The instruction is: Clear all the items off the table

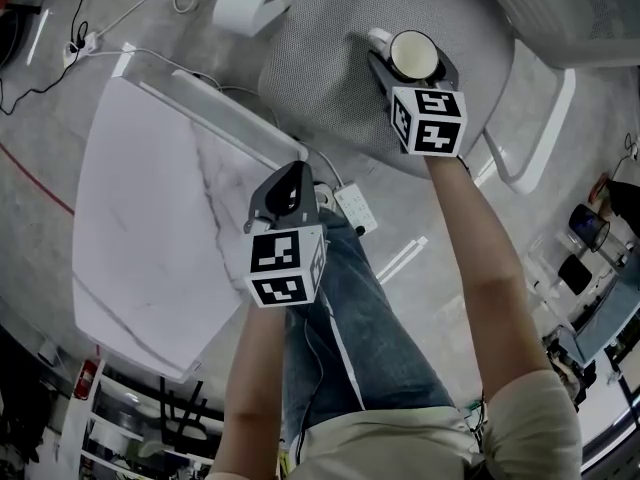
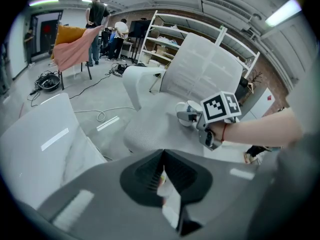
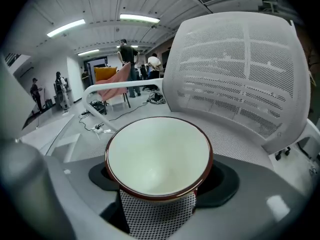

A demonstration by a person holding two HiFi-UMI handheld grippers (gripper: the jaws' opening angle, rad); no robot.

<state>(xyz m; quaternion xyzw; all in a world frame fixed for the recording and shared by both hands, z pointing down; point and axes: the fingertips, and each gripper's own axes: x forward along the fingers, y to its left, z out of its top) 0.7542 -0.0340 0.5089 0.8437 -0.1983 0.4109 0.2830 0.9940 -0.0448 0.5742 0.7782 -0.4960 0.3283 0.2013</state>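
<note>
Cup [image 1: 413,55] stands upright, mouth upward, clamped in right hand-held gripper [image 3: 157,186].

Grey concrete floor [image 1: 45,118] strewn with cables [image 2: 95,115]. A white marble desk [image 1: 150,218] stands beside a white mesh office chair [image 3: 240,69]. White metal shelving [image 2: 165,39] stands behind, under ceiling strip lights [image 3: 137,18].

The head camera looks steeply down from above the person. It takes in the white marble-patterned desk [image 1: 150,218] at left, the white mesh office chair [image 1: 330,78] at top and both claws. The left claw [image 1: 290,190] carries a camera beside the desk's right edge, facing the chair, with the right claw [image 1: 408,68] some way off. The right claw's camera sits very close to a white red-rimmed cup [image 3: 157,156] and faces the chair's backrest. All three views share the chair.
</note>
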